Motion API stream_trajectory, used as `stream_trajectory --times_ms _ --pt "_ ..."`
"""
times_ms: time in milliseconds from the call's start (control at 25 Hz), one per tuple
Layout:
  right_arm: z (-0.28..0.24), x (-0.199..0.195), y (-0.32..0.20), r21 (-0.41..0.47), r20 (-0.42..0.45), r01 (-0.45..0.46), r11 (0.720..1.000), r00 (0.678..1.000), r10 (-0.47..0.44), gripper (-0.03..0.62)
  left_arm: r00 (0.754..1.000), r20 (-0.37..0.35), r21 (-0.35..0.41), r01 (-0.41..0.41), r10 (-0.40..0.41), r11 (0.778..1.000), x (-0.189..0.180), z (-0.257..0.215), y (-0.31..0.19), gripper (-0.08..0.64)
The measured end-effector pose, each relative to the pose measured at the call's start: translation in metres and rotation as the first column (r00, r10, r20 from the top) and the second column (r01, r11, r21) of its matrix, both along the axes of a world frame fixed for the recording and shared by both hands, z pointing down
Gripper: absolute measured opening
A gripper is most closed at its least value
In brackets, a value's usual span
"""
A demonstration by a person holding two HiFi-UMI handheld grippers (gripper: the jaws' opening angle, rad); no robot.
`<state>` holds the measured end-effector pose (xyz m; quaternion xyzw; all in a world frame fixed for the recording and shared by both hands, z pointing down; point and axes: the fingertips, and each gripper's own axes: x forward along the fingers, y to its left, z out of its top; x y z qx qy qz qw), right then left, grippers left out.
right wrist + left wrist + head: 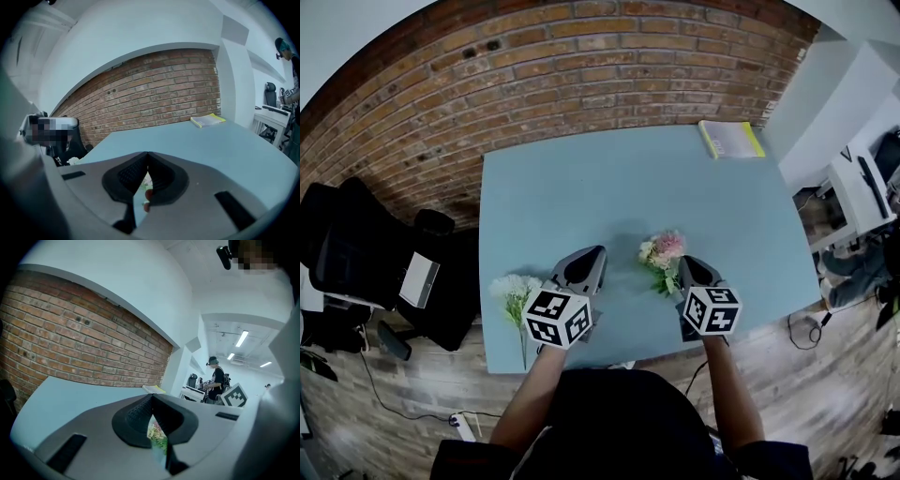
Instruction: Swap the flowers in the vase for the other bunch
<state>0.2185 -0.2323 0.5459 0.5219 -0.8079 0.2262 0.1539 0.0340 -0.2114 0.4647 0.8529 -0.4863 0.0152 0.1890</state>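
Left hand-held gripper (594, 253): jaws closed together, nothing between them, over the near half of the desk (609, 187).
Right hand-held gripper (688, 263): jaws closed together, empty.
White flower bunch (514, 291): lying by the desk's near left edge, just left of the left tool.
Pink flower bunch (664, 255): lying on the desk, just beside the right tool's tip.
Yellow-edged book (731, 139): far right corner.
Brick wall (534, 75): behind the desk.

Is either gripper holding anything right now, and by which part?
Nothing is held: the left gripper and the right gripper are both shut and empty.
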Motion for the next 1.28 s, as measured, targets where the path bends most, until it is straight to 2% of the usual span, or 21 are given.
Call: stream_trajectory --times_ms 800,1160,1280 --pt "0.042 0.012 -0.018 -0.125 -0.097 0.113 0.986 0.987 -0.125 0.018 0.996 -0.039 -0.03 0.078 -0.079 0.997 0.004 0.013 -0.015 0.008" --pt "0.059 0.011 -0.017 -0.184 -0.094 0.178 0.967 0.976 -0.197 0.101 0.995 -0.039 -0.048 0.094 -0.096 0.994 0.011 0.021 -0.017 0.008" --pt "0.067 0.006 -0.015 -0.211 -0.091 0.218 0.953 0.966 -0.241 0.166 0.994 -0.035 -0.054 0.105 -0.107 0.993 0.01 0.024 -0.016 0.008"
